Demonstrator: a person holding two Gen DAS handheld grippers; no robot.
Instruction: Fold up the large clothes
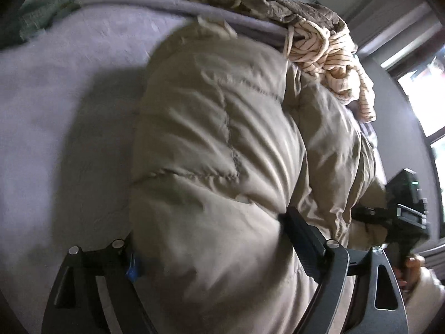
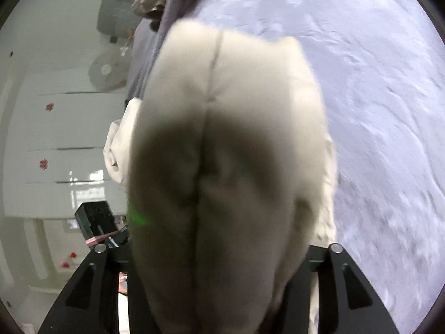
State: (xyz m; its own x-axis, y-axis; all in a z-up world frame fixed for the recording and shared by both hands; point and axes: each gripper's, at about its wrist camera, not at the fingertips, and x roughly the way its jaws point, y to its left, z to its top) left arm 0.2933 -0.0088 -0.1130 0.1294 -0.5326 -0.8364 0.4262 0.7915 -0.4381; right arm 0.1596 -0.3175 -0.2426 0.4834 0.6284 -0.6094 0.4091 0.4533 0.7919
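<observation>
A beige puffer jacket (image 1: 222, 144) lies bunched on a lavender bed sheet (image 1: 69, 97). My left gripper (image 1: 211, 239) is closed on a thick fold of the jacket; one black finger (image 1: 300, 231) presses into the padding and the other is hidden under the fabric. The right gripper's body (image 1: 403, 208) shows at the right edge of the left wrist view, against the jacket. In the right wrist view the jacket (image 2: 230, 139) fills the space between the fingers of my right gripper (image 2: 222, 264), which is clamped on it; the fingertips are hidden by fabric.
A pile of other clothes lies at the head of the bed: a cream striped garment (image 1: 333, 55) and a brown quilted one (image 1: 292, 11). A green cloth (image 1: 36, 19) lies at the far left. A white cabinet (image 2: 55, 139) stands beside the bed. A bright window (image 1: 425, 97) is at the right.
</observation>
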